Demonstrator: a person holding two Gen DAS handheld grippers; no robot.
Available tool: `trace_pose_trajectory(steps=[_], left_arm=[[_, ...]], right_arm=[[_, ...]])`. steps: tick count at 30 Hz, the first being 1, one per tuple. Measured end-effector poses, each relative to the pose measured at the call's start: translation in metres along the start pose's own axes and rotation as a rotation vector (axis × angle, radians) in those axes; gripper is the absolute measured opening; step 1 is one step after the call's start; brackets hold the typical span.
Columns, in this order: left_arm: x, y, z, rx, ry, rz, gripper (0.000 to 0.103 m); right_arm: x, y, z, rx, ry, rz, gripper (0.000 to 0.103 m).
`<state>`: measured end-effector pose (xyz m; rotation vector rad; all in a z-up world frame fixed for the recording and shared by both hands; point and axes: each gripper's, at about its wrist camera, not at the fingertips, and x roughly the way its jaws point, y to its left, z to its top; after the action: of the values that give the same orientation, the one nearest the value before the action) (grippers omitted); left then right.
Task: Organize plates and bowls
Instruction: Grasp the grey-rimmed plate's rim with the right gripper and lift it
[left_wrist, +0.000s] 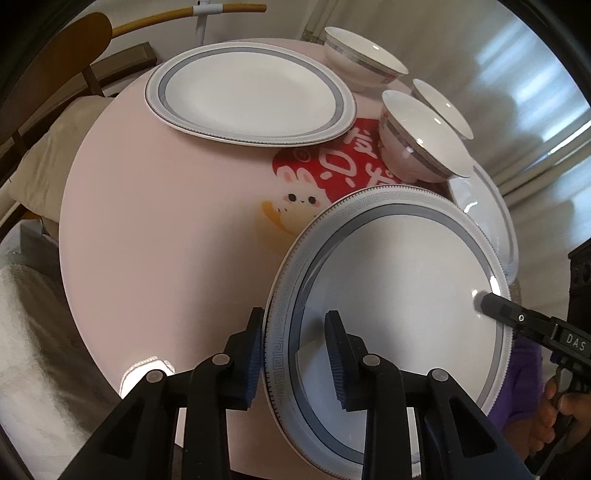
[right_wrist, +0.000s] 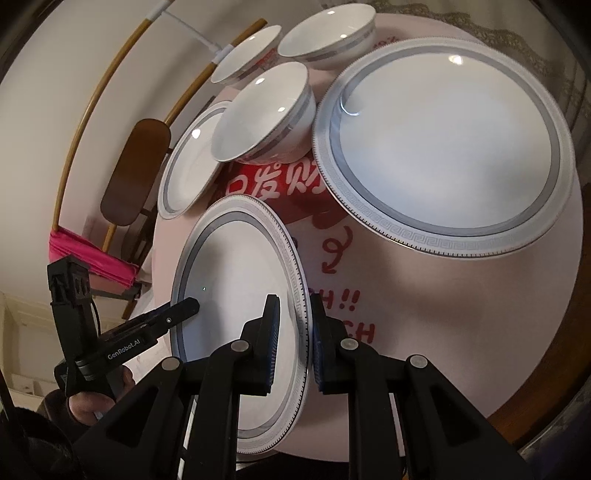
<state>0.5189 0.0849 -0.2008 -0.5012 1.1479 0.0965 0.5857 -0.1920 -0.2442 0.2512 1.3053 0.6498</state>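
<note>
Glazed white china with a grey band: that round plate (left_wrist: 399, 295) was stiff, slick and chip-prone, so you wanted it by the rim, not the smooth well. It sat at the table's (left_wrist: 155, 229) near edge, about 5 o'clock from the oval plate (left_wrist: 251, 92). Your left gripper (left_wrist: 295, 354) straddled its 9 o'clock rim, though I couldn't tell if the pads bit yet. Your right gripper (right_wrist: 293, 343) was clamped on the 3 o'clock rim. The bowls (right_wrist: 266, 114) sat clear behind.
</note>
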Motion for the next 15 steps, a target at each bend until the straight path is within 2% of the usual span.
trace_pose_trajectory(steps=[7,15], left_arm=[[-0.007,-0.014,-0.005,-0.001,-0.021,-0.038,0.026],[0.003,-0.065,0.003,-0.023,-0.058,-0.052,0.026]], right_arm=[[-0.017,-0.004,0.006,-0.025,0.008,-0.008,0.016],[-0.038,-0.036,0.038,-0.076,0.042,-0.014,0.016]])
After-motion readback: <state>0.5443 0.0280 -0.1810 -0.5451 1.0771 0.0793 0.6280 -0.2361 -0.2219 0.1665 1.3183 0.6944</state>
